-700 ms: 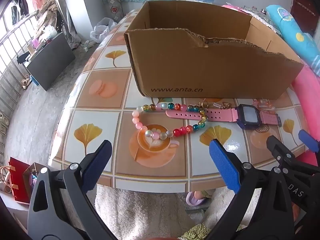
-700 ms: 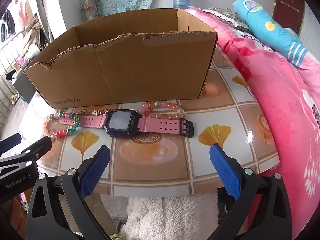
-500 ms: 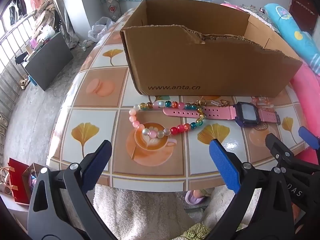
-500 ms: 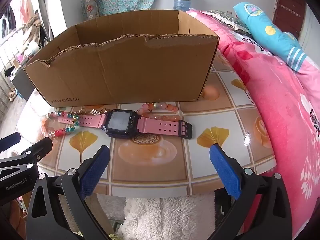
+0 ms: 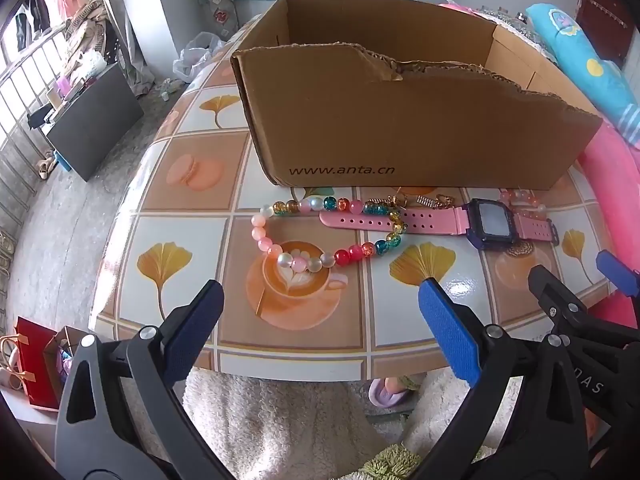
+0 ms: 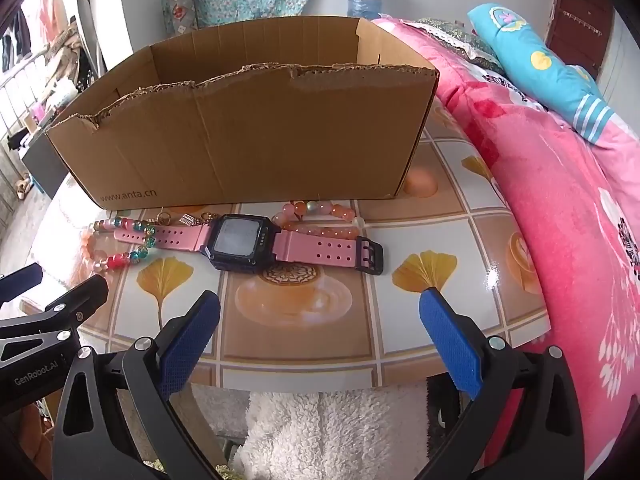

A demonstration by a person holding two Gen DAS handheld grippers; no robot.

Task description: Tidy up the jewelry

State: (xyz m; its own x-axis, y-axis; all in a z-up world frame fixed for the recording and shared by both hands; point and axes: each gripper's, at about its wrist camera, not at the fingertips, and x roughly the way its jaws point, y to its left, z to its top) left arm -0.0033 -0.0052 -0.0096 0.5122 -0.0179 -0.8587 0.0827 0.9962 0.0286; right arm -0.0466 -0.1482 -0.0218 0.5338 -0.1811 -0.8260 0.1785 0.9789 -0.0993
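Observation:
An open cardboard box (image 5: pixel 400 120) (image 6: pixel 248 148) stands on the tiled table (image 5: pixel 192 240) (image 6: pixel 460 232). In front of it lie a colourful bead bracelet (image 5: pixel 316 256) (image 6: pixel 116 258), a pink-strapped digital watch (image 5: pixel 488 226) (image 6: pixel 240 240), a small gold chain piece (image 5: pixel 424 201) (image 6: pixel 188 218) and a peach bead bracelet (image 5: pixel 520 198) (image 6: pixel 320 212). My left gripper (image 5: pixel 320 320) hangs open over the table's near edge, short of the colourful bracelet. My right gripper (image 6: pixel 320 324) is open too, just short of the watch. Nothing is between either pair of fingers.
A pink floral blanket (image 6: pixel 560 200) and a blue pillow (image 6: pixel 540 64) border the table on the right. Below the near edge is a white fluffy rug (image 5: pixel 280 420). On the floor to the left stand a dark cabinet (image 5: pixel 92 120) and a red bag (image 5: pixel 32 360).
Both views have tilted slightly, so the box and jewelry sit a little lower and nearer. Both grippers stay open; the jewelry has not moved.

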